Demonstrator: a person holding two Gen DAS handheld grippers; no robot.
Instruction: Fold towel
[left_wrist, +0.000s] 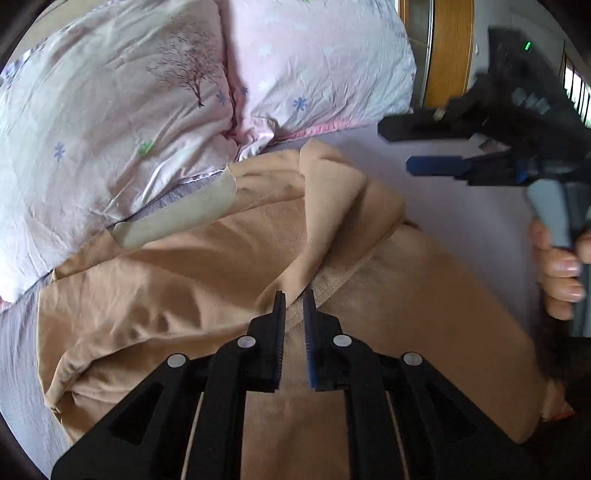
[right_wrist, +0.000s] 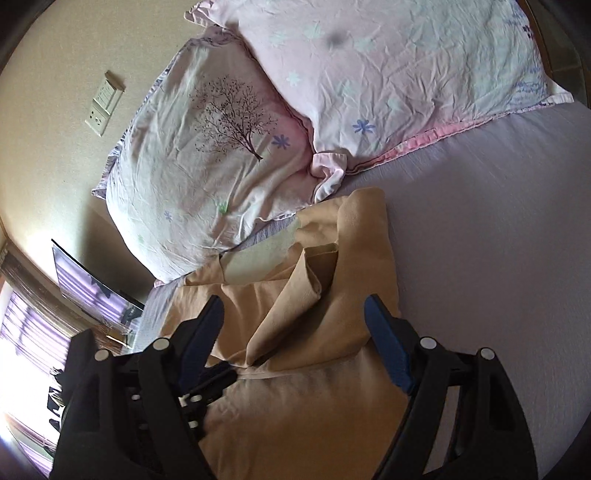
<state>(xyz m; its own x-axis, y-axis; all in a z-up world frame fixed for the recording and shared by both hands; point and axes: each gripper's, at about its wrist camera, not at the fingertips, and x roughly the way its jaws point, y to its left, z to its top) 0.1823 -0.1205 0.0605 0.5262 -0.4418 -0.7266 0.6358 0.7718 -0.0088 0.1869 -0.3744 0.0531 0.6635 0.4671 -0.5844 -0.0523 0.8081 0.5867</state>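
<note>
A tan towel (left_wrist: 184, 288) lies crumpled on the bed, with one fold raised into a ridge. My left gripper (left_wrist: 294, 302) is shut on that ridge of cloth near its lower end. My right gripper (left_wrist: 395, 147) hangs open above the sheet to the right of the towel, held by a hand (left_wrist: 557, 273). In the right wrist view the right gripper (right_wrist: 293, 306) stands wide open over the towel (right_wrist: 295, 406), its fingers on either side of the raised fold and holding nothing. The left gripper's tip (right_wrist: 218, 373) shows there pinching the cloth.
Two patterned pillows (left_wrist: 110, 110) (left_wrist: 314, 66) lie just beyond the towel, one touching its far edge. Lavender sheet (right_wrist: 498, 221) stretches to the right. A wall with a socket plate (right_wrist: 103, 103) is at left, and a wooden frame (left_wrist: 447, 48) stands behind the bed.
</note>
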